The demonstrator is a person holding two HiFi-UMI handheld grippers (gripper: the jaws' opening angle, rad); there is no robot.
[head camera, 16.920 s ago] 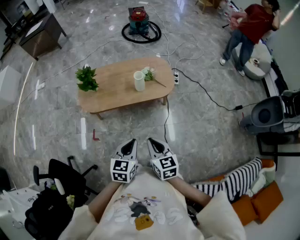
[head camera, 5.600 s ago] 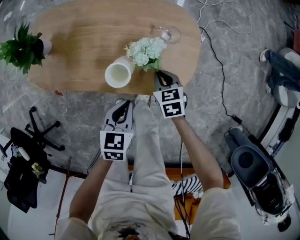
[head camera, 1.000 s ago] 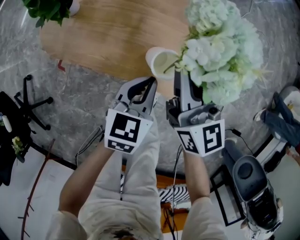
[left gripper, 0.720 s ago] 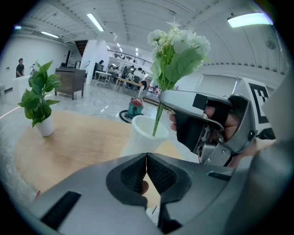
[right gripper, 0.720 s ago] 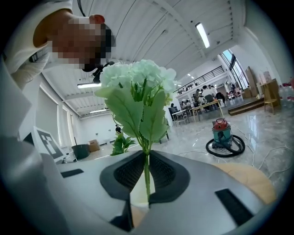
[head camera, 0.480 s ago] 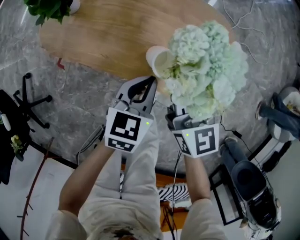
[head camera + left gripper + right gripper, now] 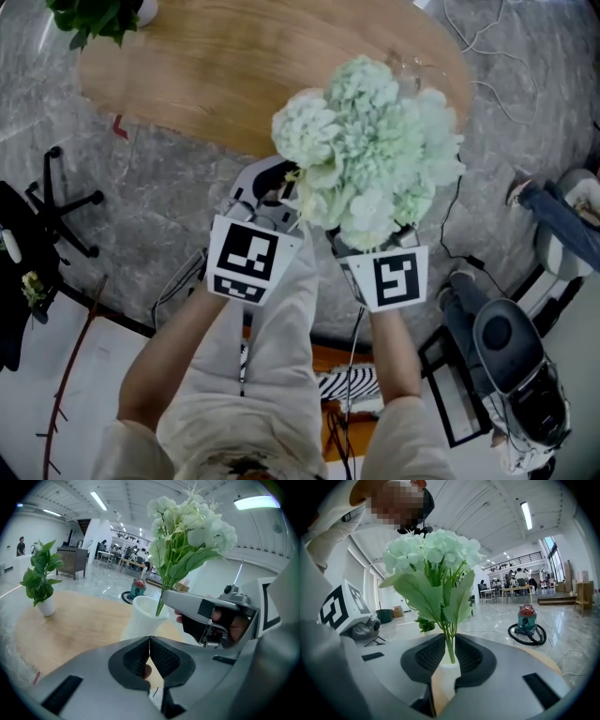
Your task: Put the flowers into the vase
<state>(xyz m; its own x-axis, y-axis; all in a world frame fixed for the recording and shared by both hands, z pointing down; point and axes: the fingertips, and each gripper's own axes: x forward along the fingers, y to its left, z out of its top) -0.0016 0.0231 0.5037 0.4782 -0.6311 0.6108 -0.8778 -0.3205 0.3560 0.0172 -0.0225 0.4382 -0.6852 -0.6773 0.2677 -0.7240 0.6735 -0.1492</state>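
Supporting surface: oval wooden table (image 7: 216, 66), with a potted plant (image 7: 94, 17) at its far-left end.
Room: grey marble floor (image 7: 141, 178); vacuum cleaner (image 7: 528, 620) beyond.
Flowers (image 7: 370, 150): stems stand in the white vase (image 7: 143, 620).
Right gripper (image 7: 450, 656): jaws just been opening, loose around the stems.
Left gripper (image 7: 149, 644): jaws closed together, empty.
Change: the blooms have swung left and now hide the vase mouth from above.

Flowers (image 7: 370, 150) stand in the vase (image 7: 140, 620) on the table (image 7: 187, 75).

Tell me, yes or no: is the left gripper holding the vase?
No: the left gripper has its jaws closed on each other with nothing between them, and the vase stands beyond them on the table.
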